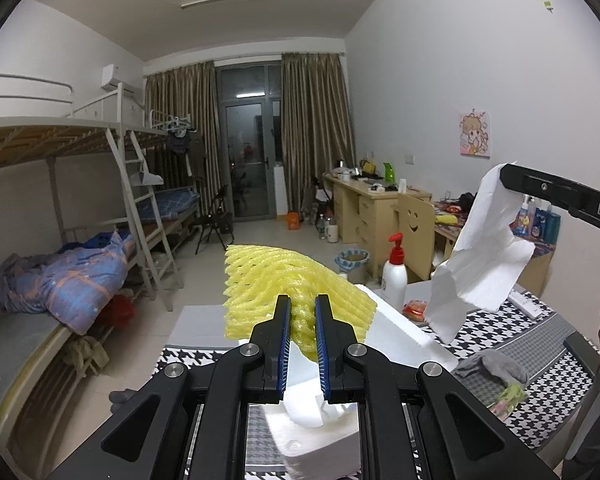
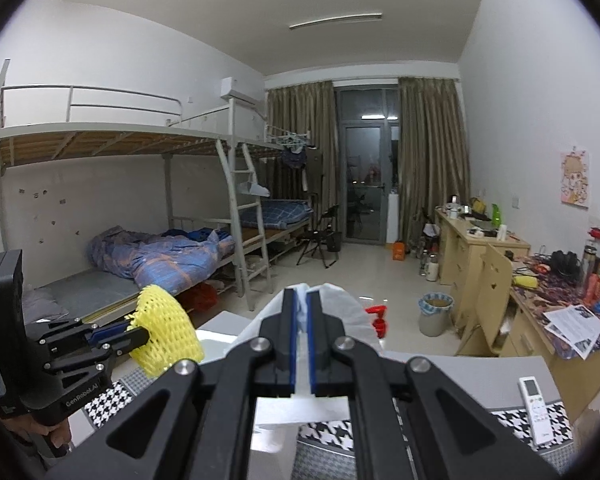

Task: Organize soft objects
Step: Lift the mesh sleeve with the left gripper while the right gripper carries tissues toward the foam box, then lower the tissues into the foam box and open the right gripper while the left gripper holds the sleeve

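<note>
Room: dormitory with a metal bunk bed (image 2: 148,208) along the left wall, brown curtains (image 1: 316,128) around a glass balcony door at the far end, and wooden desks on the right.
Surface: covered with a black-and-white houndstooth cloth (image 1: 540,340); a white foam block (image 1: 396,328) lies on it.
Left hand-held gripper (image 1: 302,320): jaws pressed together, pinching a yellow foam net (image 1: 284,280) between the blue pads; a hand shows below its grip in the right wrist view.
Yellow foam net: lifted clear above the white foam block, fanning out ahead of the jaws, squeezed narrow where the pads bite it.
Right hand-held gripper (image 2: 301,312): jaws pressed together on a sheet of white tissue paper (image 1: 484,248); only a thin strip of white shows between the pads.
White tissue paper: held up in the air over the right side of the surface, hanging crumpled below the fingertips, apart from the yellow foam net.
Grey cloth (image 1: 492,364): bunched on the houndstooth cloth near the right edge of the foam block, just beside a small green-and-pink packet.
Pump bottle (image 1: 395,276): white with a red pump, upright behind the foam block.
Remote control (image 2: 534,408): white, lying flat on the right part of the surface.
Waste bin (image 2: 436,312): on the floor beside the desks.
</note>
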{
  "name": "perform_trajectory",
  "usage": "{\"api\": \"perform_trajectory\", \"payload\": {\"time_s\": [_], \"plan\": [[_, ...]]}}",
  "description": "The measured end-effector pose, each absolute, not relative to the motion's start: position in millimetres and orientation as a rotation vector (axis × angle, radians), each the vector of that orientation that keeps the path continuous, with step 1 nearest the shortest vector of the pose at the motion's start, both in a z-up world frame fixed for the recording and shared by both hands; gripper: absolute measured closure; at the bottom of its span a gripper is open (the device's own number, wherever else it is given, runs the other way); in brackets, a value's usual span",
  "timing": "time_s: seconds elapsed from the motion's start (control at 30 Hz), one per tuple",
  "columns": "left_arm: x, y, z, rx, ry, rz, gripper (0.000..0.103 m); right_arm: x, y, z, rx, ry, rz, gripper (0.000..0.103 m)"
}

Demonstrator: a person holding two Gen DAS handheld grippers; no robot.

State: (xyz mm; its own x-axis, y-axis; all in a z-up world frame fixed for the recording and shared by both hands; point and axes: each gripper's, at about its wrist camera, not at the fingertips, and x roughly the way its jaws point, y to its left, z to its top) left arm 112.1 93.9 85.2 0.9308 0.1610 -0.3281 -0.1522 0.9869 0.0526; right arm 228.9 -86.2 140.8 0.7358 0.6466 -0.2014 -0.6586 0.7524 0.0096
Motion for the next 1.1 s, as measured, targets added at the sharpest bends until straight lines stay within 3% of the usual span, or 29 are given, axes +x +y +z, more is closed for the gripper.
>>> {"api": "perform_trajectory", "payload": {"time_s": [0.87, 0.93, 1.03, 1.1], "plan": [[100.1, 115.9, 79.0, -0.005, 0.338, 0.23, 0.09, 239.4, -20.4, 110.6, -0.128, 0.363, 0.907, 0.096], [99.3, 117.3, 79.1, -0.007, 0.337, 0.23, 0.09, 240.0, -16.3, 106.9, -0.149, 0.378, 0.905, 0.088], [97.4, 115.1, 78.6, -0.008, 0.337, 0.232, 0.09, 241.4, -12.7, 100.2, -0.164, 0.395, 0.899, 0.056], [97.3, 115.5, 78.7, -0.009, 0.338, 0.231, 0.09, 243.6, -12.1, 96.4, -0.163, 0.411, 0.902, 0.053]]}}
